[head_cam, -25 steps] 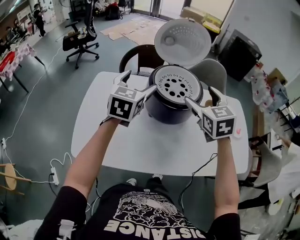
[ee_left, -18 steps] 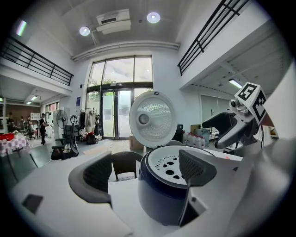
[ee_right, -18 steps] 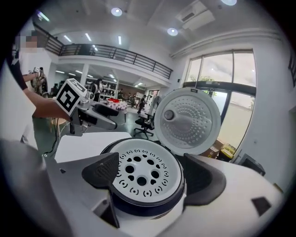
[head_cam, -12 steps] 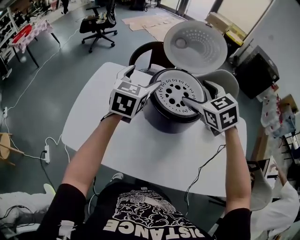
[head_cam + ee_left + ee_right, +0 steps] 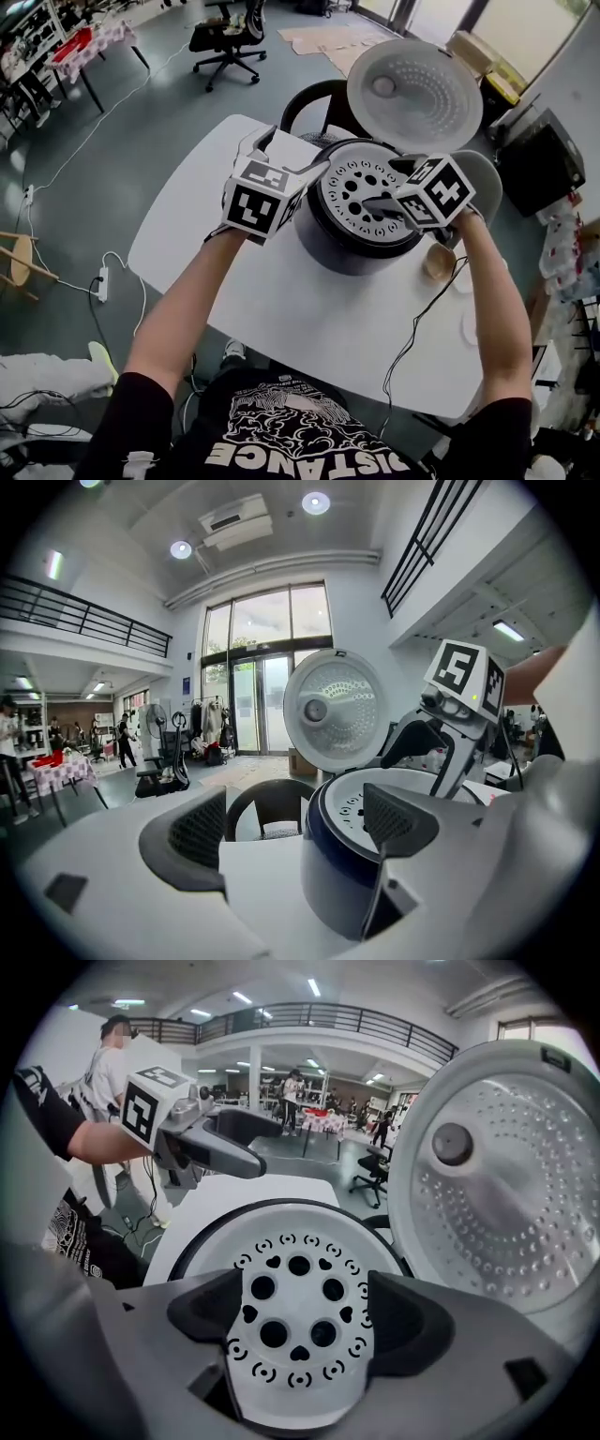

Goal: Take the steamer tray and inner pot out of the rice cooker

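Steamer tray; flat in cooker; holes up; right gripper spread above

One rice cooker mid-frame, one lid raised above it, one steamer tray in its top. Two grippers out there: left gripper, right gripper. One white table. Three chairs: dark chair and grey chair upper centre, office chair upper left. One tan cup at right.
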Demonstrator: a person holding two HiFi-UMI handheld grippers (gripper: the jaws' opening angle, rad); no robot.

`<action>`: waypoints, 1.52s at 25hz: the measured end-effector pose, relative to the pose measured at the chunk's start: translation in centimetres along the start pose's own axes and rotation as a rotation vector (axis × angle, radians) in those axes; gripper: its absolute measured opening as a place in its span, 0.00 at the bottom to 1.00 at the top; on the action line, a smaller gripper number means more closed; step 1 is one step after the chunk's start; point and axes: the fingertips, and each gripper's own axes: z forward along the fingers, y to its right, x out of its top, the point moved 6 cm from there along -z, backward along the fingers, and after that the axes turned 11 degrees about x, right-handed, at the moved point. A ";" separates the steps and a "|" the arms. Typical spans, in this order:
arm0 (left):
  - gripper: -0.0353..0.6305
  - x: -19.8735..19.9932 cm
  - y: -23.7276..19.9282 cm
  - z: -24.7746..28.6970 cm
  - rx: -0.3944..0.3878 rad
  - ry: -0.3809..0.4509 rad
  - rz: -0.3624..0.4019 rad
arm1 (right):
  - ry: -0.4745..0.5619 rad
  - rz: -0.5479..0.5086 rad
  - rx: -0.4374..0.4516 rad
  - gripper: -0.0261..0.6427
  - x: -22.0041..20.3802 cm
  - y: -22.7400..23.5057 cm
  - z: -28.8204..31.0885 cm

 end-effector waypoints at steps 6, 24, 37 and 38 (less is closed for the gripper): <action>0.71 -1.3 0.5 0.2 0.032 0.015 -0.004 | -0.095 -0.001 0.089 0.66 -0.5 0.6 3.7; 0.71 -4.6 -1.9 -2.9 0.138 -0.050 -0.035 | -0.293 0.076 0.188 0.55 -0.9 1.4 8.4; 0.71 -4.0 -3.1 -4.8 0.132 -0.035 -0.033 | -0.346 0.071 0.150 0.48 0.7 0.4 7.1; 0.71 -3.9 -3.2 -5.1 0.130 -0.031 -0.031 | -0.352 0.057 0.146 0.48 1.1 0.0 6.7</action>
